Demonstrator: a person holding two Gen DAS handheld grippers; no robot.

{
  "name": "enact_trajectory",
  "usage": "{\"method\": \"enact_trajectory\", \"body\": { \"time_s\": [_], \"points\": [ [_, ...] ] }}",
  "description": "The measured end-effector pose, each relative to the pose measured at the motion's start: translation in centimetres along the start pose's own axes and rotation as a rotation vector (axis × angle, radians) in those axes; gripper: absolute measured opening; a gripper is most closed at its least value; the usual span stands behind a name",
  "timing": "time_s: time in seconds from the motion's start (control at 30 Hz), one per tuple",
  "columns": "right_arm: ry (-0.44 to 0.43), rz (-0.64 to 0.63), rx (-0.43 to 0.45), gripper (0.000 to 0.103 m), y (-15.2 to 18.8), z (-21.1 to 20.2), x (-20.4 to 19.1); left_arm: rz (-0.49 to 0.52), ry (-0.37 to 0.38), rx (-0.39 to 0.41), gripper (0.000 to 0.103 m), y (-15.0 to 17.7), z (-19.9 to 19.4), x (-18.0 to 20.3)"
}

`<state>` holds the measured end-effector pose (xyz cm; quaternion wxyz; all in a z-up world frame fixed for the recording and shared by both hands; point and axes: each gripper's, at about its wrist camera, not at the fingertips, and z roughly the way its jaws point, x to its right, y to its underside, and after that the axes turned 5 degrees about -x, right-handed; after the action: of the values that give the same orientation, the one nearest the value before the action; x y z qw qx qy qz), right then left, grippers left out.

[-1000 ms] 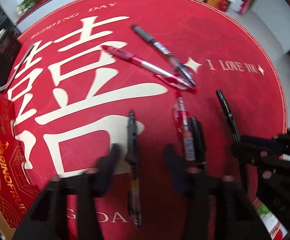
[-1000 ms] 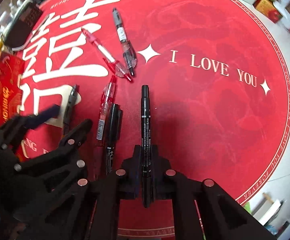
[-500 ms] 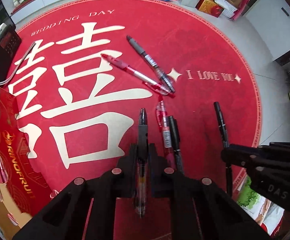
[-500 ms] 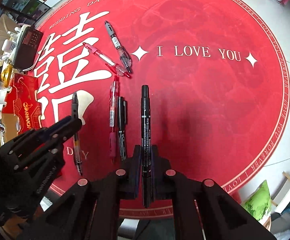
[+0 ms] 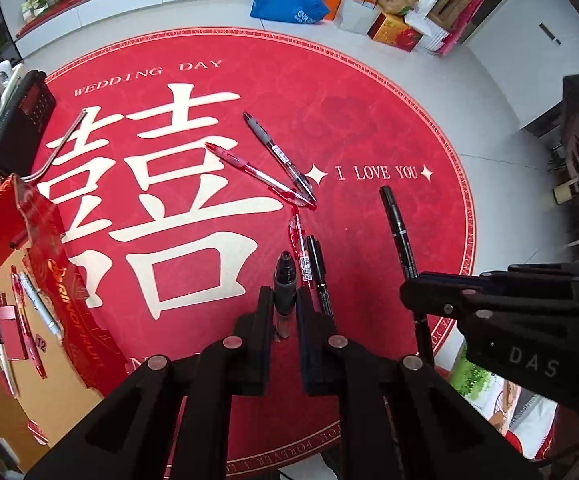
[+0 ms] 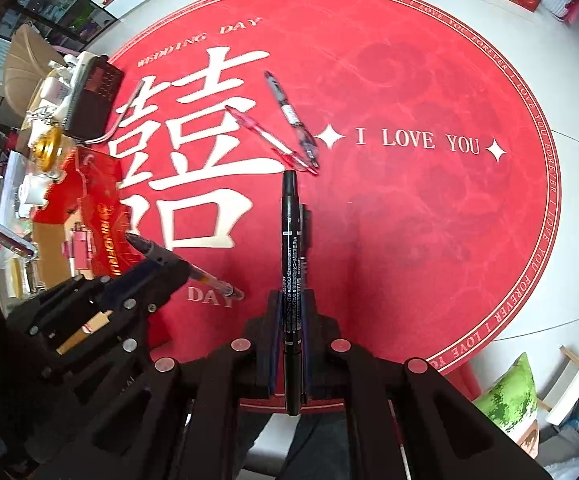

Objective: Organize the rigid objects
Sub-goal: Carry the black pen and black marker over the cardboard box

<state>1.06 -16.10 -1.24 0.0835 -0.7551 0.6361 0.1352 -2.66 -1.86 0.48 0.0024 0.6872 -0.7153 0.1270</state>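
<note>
- Left gripper (image 5: pixel 281 316) was clenched on a black gel pen (image 5: pixel 284 280); the pen ran along the fingers with its dark tip pointing away from the camera, lifted above the red round mat (image 5: pixel 369 120).
- In the right wrist view the same gel pen (image 6: pixel 177 264) stuck out of the left gripper (image 6: pixel 157 276) at a slant, clear end toward the "DAY" lettering.
- Right gripper (image 6: pixel 291 320) was clamped on a black marker (image 6: pixel 290 240); the marker lay straight along the fingers, cap end forward, also off the mat.
- From the left wrist view the black marker (image 5: pixel 399 236) projected from the right gripper (image 5: pixel 417 292), well to the right of the left gripper.
- Four pens remained on the mat. A red pen (image 5: pixel 300 252) and a thin black pen (image 5: pixel 318 272) lay side by side, touching or nearly so, just ahead of the left fingers.
- Farther out, a second red pen (image 5: pixel 249 170) and a grey-grip pen (image 5: pixel 277 152) formed a V, ends meeting near the white star beside "I LOVE YOU".
- A red gift box (image 5: pixel 29 280) stood open at the mat's left edge; several pens (image 5: pixel 29 320) lay inside on its brown floor.
- A black phone handset (image 5: pixel 21 120) rested beyond the box, at the mat's left rim.
</note>
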Motion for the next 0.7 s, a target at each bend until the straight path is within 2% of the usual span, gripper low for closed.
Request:
{"method": "enact_trajectory", "body": {
  "time_s": [0.13,0.43,0.7],
  "points": [
    [0.003,-0.014,0.003,0.010,0.4,-0.9,-1.6,-0.064,0.032,0.019,0.011,0.2,-1.3,-2.1],
    [-0.003,-0.079,0.020,0.010,0.6,-2.8,-5.6,-0.113,0.006,0.084,0.012,0.7,-5.5,-5.6],
    [-0.011,-0.191,0.053,0.010,0.4,-4.9,-10.7,-0.173,-0.026,0.150,0.012,1.6,-9.2,-8.3]
  ]
}}
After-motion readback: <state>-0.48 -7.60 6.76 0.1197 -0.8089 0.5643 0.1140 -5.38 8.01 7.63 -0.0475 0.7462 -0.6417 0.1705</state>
